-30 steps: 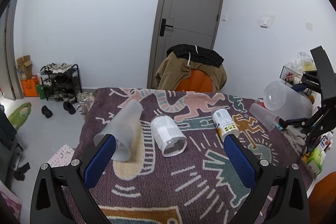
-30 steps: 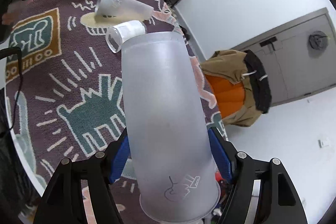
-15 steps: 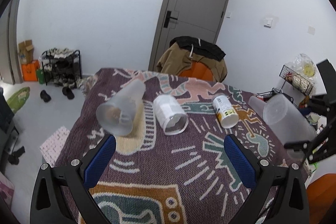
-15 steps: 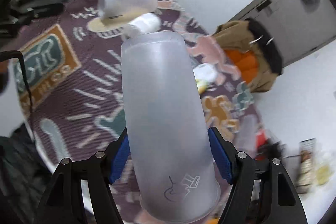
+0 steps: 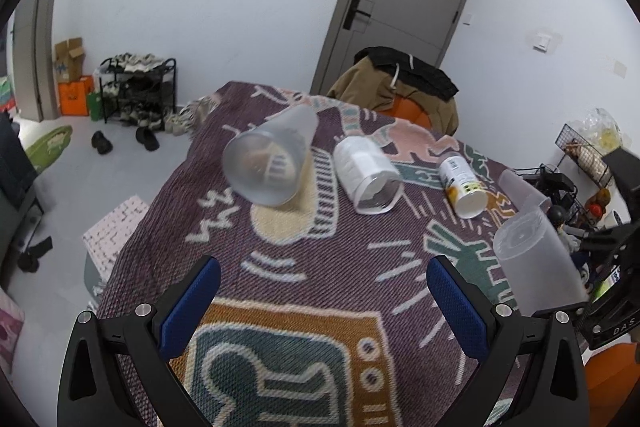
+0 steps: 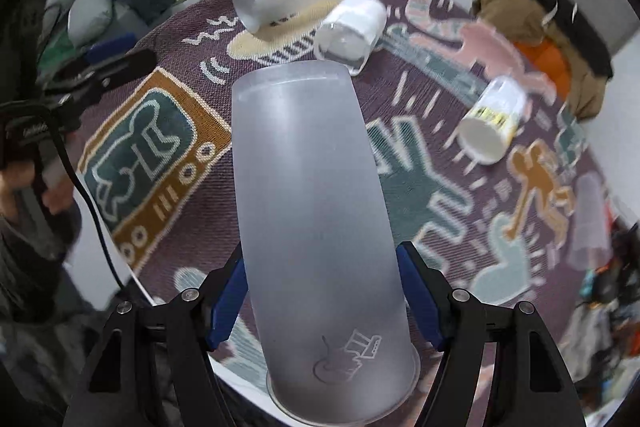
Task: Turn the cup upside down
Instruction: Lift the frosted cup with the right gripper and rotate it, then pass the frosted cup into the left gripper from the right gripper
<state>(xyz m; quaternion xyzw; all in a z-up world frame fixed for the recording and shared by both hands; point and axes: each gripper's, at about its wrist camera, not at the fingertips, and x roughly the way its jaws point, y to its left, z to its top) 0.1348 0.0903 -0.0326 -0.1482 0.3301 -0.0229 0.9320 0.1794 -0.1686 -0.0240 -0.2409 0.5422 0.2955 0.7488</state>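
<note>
My right gripper [image 6: 320, 303] is shut on a tall frosted plastic cup [image 6: 316, 211], its closed base pointing away from me over the patterned table. The same cup [image 5: 536, 267] shows at the right edge of the left wrist view, held above the table by the right gripper [image 5: 600, 267]. My left gripper [image 5: 320, 303] is open and empty above the near part of the table, its blue pads [image 5: 192, 303] wide apart.
On the patterned cloth [image 5: 304, 267] lie another frosted cup [image 5: 272, 159], a white-labelled clear cup [image 5: 366, 175], a white paper cup [image 5: 464, 183] and a small frosted cup [image 5: 520, 187], all on their sides. A chair with a jacket [image 5: 400, 87] stands behind the table.
The right gripper has swung the held cup over, so its base now points down towards the table. The left gripper has pulled back and up from the table.
</note>
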